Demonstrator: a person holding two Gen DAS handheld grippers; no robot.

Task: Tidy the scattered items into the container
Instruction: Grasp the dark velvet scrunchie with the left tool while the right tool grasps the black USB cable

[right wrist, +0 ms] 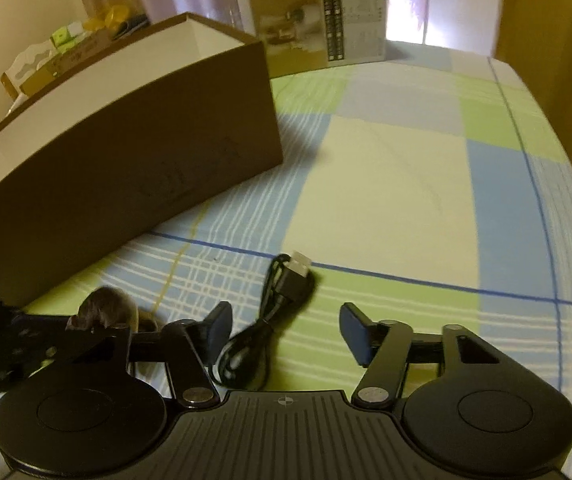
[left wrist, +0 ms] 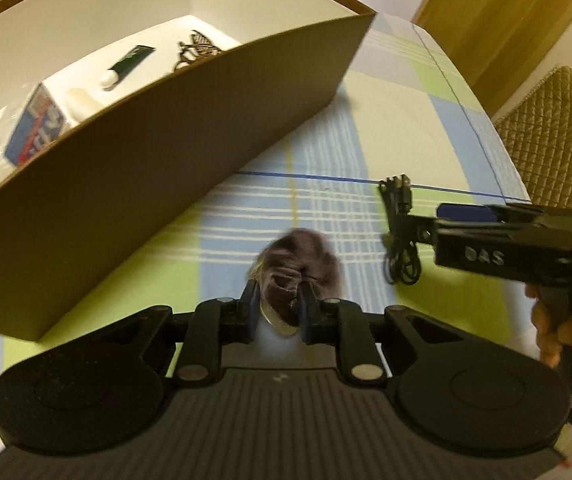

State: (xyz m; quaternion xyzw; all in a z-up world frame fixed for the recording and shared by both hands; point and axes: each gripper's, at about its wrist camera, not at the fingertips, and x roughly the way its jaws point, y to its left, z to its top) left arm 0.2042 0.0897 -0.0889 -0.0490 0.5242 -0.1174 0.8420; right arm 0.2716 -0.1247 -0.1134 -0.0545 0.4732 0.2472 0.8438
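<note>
Scrunchie point(left wrist: 295, 264) pinched in left jaws beside box wall point(left wrist: 166, 184); right jaws spread around cable point(right wrist: 270, 320).

Checked cloth point(right wrist: 405, 184): box point(right wrist: 126, 168), cable point(right wrist: 282, 292)

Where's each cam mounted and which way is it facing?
Left wrist: on the left gripper, looking along fingers shut on a fuzzy purple item; right gripper and a hand show.
Right wrist: on the open right gripper, over the black cable.
Shared: brown box, cable, purple item, plaid cloth.
</note>
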